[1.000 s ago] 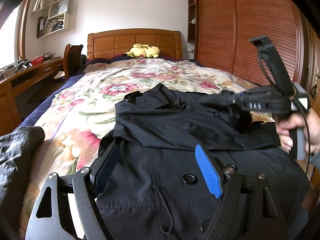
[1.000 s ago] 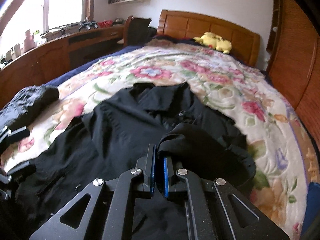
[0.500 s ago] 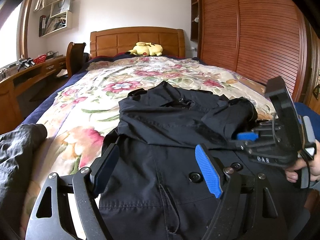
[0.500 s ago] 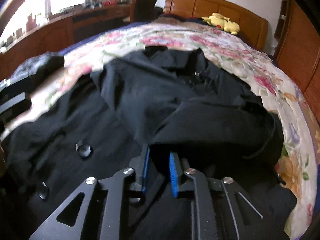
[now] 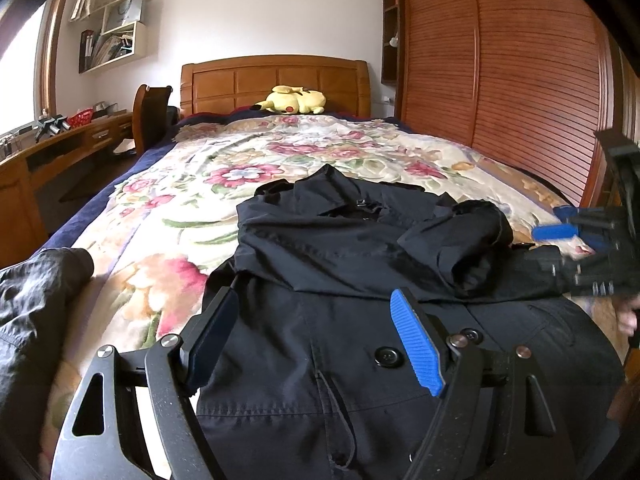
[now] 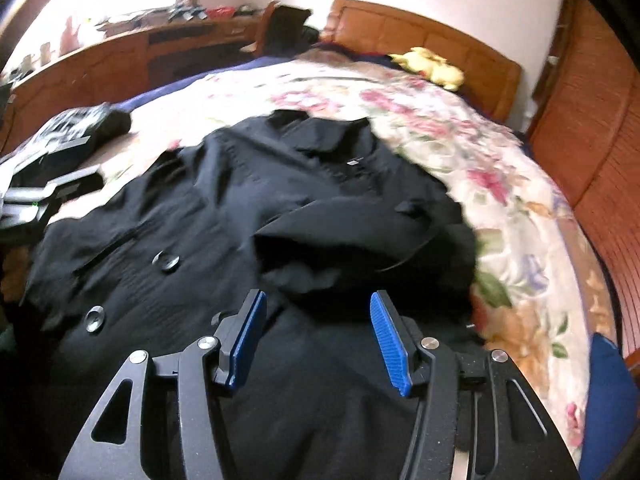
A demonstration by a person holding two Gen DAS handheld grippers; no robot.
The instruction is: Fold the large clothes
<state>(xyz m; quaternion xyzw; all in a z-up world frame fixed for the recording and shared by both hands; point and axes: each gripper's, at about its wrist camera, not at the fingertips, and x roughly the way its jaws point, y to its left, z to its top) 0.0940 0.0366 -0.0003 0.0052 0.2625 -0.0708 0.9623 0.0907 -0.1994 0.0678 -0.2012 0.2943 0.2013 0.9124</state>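
Your black coat lies face up across the floral bed, one sleeve already folded over the chest; the body is not yet folded. Your left gripper hovers with jaws wide and empty. Your right gripper jaws are opening, nothing pinched between them.

Left tongs gape wide; right tongs are opening, gripping nothing.

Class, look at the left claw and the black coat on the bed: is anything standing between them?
Nothing visible does. The left claw hangs open directly over the black coat, with only bare coat fabric showing between its pads.
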